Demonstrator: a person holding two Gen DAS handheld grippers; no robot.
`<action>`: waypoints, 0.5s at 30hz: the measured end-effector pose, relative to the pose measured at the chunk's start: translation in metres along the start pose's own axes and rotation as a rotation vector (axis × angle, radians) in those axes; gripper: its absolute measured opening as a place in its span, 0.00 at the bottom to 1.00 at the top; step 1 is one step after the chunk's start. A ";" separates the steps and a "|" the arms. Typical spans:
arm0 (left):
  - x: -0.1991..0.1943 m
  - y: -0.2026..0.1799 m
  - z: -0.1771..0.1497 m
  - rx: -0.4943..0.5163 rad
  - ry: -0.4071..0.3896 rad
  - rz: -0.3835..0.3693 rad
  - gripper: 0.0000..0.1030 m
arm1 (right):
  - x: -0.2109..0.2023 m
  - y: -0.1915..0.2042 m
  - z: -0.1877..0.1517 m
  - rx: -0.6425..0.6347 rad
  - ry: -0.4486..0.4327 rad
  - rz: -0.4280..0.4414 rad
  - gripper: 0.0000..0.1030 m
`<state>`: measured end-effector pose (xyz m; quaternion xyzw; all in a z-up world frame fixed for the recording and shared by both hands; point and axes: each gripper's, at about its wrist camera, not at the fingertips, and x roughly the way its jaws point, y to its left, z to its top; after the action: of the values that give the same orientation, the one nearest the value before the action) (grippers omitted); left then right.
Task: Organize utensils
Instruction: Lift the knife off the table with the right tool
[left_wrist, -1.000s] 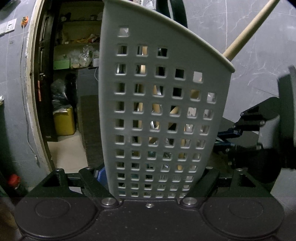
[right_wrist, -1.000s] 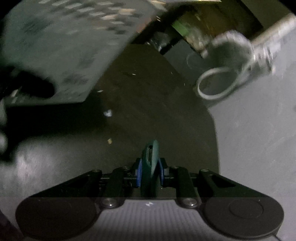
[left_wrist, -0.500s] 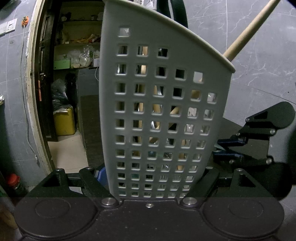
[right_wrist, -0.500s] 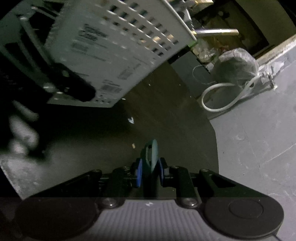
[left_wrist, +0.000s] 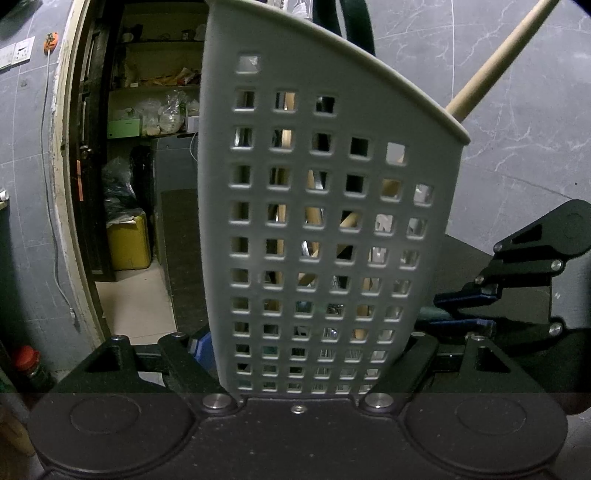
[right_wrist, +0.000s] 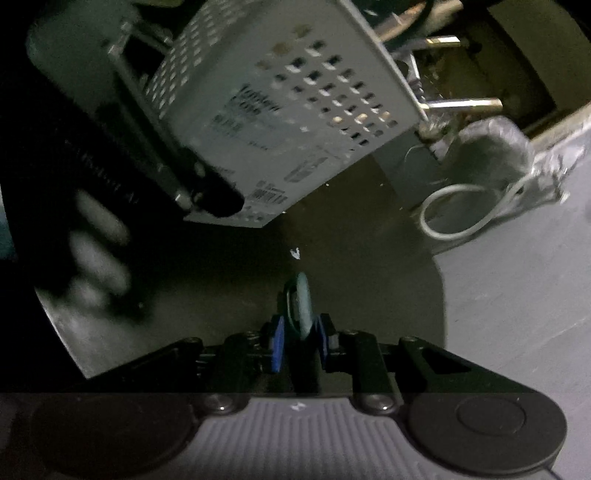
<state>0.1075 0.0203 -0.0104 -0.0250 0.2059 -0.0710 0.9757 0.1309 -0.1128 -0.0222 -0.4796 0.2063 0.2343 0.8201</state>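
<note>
Since a second ago the right gripper (right_wrist: 298, 341) has slid closer beside the basket (left_wrist: 325, 236), pinching a dark green handle (right_wrist: 301, 306). The left gripper (left_wrist: 306, 354) clamps the grey basket, which holds a wooden stick (left_wrist: 495, 66) and metal utensils. The basket's printed label (right_wrist: 258, 110) is too blurred to read.

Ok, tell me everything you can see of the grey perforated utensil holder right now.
The utensil holder is pale grey, plastic-looking, with grids of square holes and a slanted top rim. The left gripper clamps its lower end and holds it off the dark table. Wooden handles and metal utensils stick out of the top. Printed text and a barcode mark the side seen from the right wrist.
</note>
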 end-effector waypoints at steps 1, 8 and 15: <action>0.000 0.000 0.000 0.000 0.000 0.000 0.80 | 0.001 -0.005 0.000 0.023 0.006 0.032 0.17; 0.000 0.000 0.000 -0.001 0.000 -0.001 0.80 | 0.009 -0.040 0.004 0.179 0.057 0.163 0.14; 0.000 -0.001 0.000 0.002 0.001 0.002 0.80 | 0.028 -0.088 -0.002 0.415 0.123 0.346 0.14</action>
<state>0.1070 0.0191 -0.0098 -0.0237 0.2066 -0.0702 0.9756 0.2043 -0.1470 0.0224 -0.2725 0.3781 0.2939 0.8345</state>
